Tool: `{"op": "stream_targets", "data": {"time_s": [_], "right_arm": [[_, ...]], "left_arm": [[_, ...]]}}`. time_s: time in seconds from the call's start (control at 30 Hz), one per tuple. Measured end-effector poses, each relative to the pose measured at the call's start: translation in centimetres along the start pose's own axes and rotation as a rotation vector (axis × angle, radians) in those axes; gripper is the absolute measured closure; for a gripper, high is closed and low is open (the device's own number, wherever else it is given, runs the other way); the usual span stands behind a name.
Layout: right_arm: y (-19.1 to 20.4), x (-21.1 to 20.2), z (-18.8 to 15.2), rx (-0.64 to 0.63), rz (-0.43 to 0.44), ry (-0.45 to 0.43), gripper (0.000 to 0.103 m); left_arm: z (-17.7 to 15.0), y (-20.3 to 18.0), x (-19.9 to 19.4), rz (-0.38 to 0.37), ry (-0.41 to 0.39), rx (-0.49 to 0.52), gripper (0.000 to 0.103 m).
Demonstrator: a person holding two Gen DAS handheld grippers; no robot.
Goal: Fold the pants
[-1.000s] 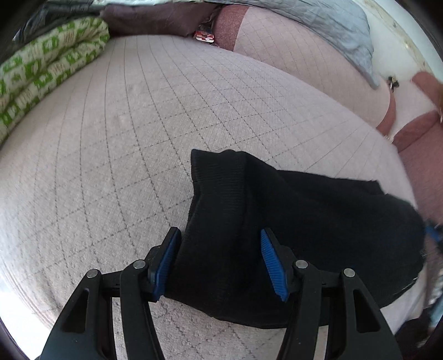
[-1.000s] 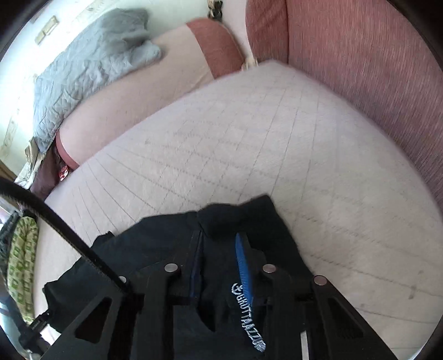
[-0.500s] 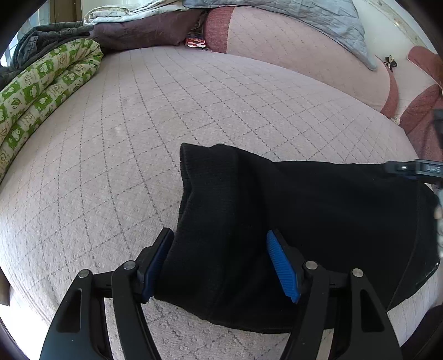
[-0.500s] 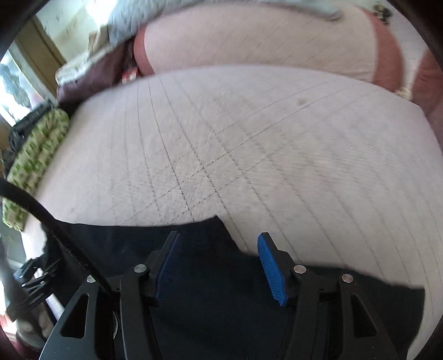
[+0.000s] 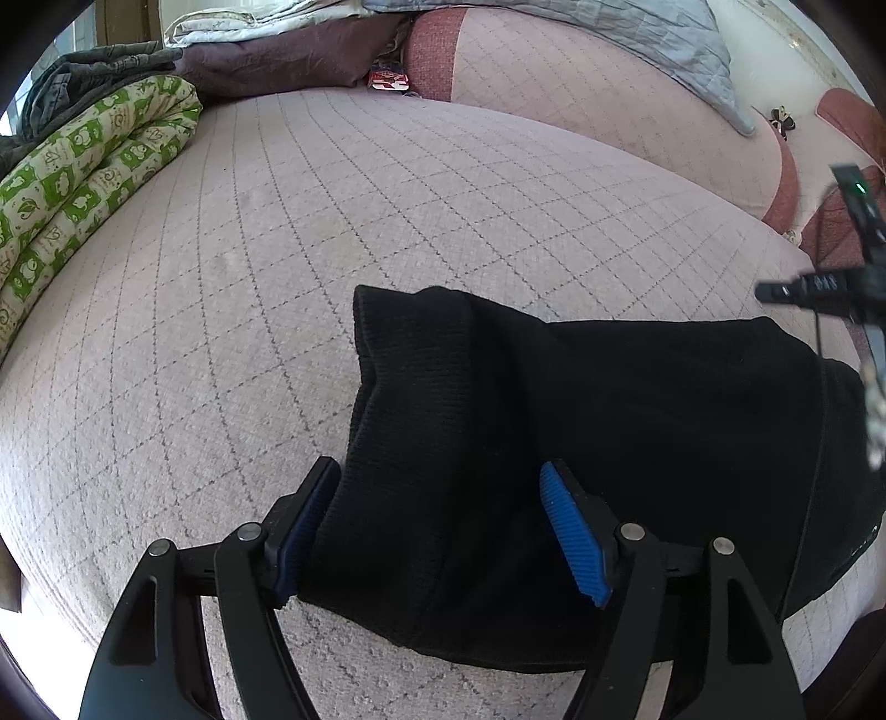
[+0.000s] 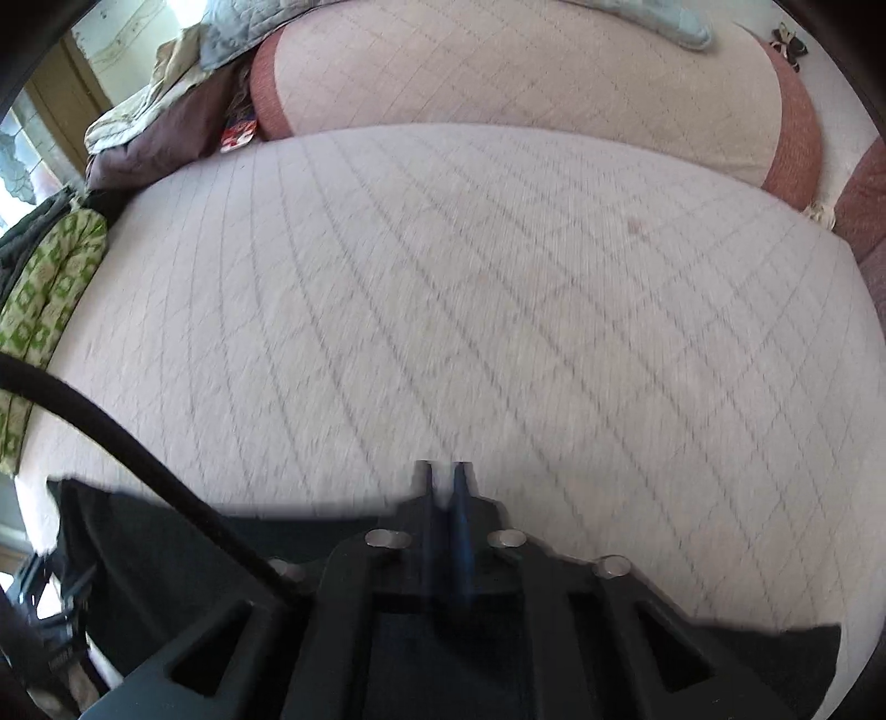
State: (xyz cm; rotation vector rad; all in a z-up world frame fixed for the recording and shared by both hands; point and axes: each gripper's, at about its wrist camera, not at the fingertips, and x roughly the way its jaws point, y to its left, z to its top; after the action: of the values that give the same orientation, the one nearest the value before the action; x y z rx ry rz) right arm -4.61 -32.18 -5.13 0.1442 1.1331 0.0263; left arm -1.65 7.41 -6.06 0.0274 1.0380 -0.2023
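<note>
Black pants [image 5: 609, 421] lie folded on the quilted pale bed [image 5: 277, 277], near its front edge. My left gripper [image 5: 440, 498] is open, its blue pads [image 5: 570, 543] on either side of the ribbed cuff end of the pants. My right gripper [image 6: 443, 482] is shut with nothing between the pads, above the far edge of the pants [image 6: 166, 554]. Part of the right gripper shows in the left wrist view [image 5: 830, 288], above the pants' right end.
A rolled green-patterned blanket [image 5: 83, 166] lies along the bed's left side. Dark clothes and a brown cover [image 5: 277, 61] are piled at the back left. A large pink bolster [image 5: 581, 99] with a grey quilt [image 5: 637, 27] on it runs along the back.
My right gripper let go of the pants, opened, then closed empty and lifted above them. The left gripper stayed open around the cuff end.
</note>
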Motion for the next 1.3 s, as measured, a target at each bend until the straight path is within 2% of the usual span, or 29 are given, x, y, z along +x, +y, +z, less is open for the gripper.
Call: {"op": "stream_targets", "data": {"time_s": [0.13,0.2,0.27,0.3,0.33,0.4,0.43,0.47,0.5,0.53,0.63,0.7,0.73,0.77,0.8,0.83,0.87,0.93,1.0,1.07,1.13,1.17,1.2,1.3], "right_arm": [[0.1,0.2,1.6,-0.015,-0.064,-0.017,0.102],[-0.3,-0.6,1.9,0.022,-0.011,-0.033,0.091],[-1.1,-1.4,1.6,0.052,0.033,-0.031,0.043],[-1.3,-1.8,1.4,0.049,0.028,-0.036,0.037],[-1.4,-2.2,0.9,0.035,0.025,-0.032,0.035],[-1.2,-2.4,0.1,0.019,0.034,0.001,0.037],[-0.9,-2.5,-0.5,-0.002,0.033,0.019,0.048],[-0.5,-2.3,-0.8,-0.026,0.022,0.03,0.073],[0.4,-2.1,-1.3,-0.064,-0.008,0.051,0.085],[1.3,-1.6,-1.6,-0.095,-0.038,0.068,0.093],[2.6,-0.1,-1.4,-0.148,-0.135,0.077,0.092],[2.7,0.9,-0.5,-0.15,-0.187,0.065,0.082],[2.7,1.6,0.2,-0.152,-0.264,0.066,0.051],[2.6,2.0,0.6,-0.153,-0.32,0.068,0.029],[2.4,2.0,1.0,-0.142,-0.326,0.071,0.03],[2.0,0.9,1.5,-0.096,-0.264,0.046,0.048],[1.6,-0.4,1.5,-0.055,-0.215,0.004,0.06],[0.6,-4.9,0.5,0.017,-0.138,-0.127,0.059],[-0.2,-9.1,-1.4,0.027,-0.121,-0.242,0.049],[-2.2,-14.2,-4.8,0.066,-0.109,-0.374,0.014],[-4.5,-17.3,-8.2,0.128,-0.113,-0.435,0.005],[-6.9,-18.4,-10.1,0.188,-0.116,-0.403,0.005],[-8.4,-19.0,-11.4,0.23,-0.109,-0.373,0.007],[-14.0,-18.9,-15.3,0.405,-0.081,-0.299,0.038]], "left_arm": [[-0.1,0.0,0.0,0.004,-0.004,0.004,0.029],[-0.1,0.1,0.0,0.003,-0.003,0.003,0.029],[0.0,0.1,0.1,0.003,0.0,-0.002,0.029],[0.0,0.1,0.1,0.004,0.003,-0.005,0.028],[0.0,0.1,0.1,0.006,0.004,-0.008,0.028],[0.1,0.0,0.1,0.012,0.006,-0.011,0.028],[0.1,0.0,0.1,0.014,0.006,-0.011,0.028],[0.1,0.0,0.1,0.015,0.005,-0.01,0.028],[0.1,0.0,0.1,0.016,0.005,-0.009,0.028],[0.1,0.0,0.1,0.016,0.004,-0.008,0.028],[0.1,-0.1,0.1,0.019,0.002,-0.005,0.027],[0.1,-0.3,0.2,0.021,0.001,-0.002,0.025],[0.1,-0.5,0.2,0.021,0.001,0.003,0.024],[0.1,-0.6,0.2,0.022,0.001,0.008,0.022],[0.1,-0.7,0.2,0.023,-0.002,0.012,0.022],[0.1,-0.7,0.1,0.021,-0.003,0.013,0.022],[0.1,-0.7,0.1,0.014,0.0,0.013,0.022],[0.2,-0.4,-0.3,-0.011,0.002,0.002,0.022],[0.3,0.1,-0.8,-0.061,0.001,-0.035,0.022],[0.7,1.1,-1.4,-0.118,-0.01,-0.09,0.022],[0.9,1.8,-2.0,-0.148,-0.033,-0.135,0.022],[0.9,1.9,-2.1,-0.155,-0.041,-0.147,0.022],[1.0,1.9,-2.4,-0.163,-0.052,-0.158,0.022],[0.9,1.5,-3.0,-0.173,-0.087,-0.156,0.022]]}}
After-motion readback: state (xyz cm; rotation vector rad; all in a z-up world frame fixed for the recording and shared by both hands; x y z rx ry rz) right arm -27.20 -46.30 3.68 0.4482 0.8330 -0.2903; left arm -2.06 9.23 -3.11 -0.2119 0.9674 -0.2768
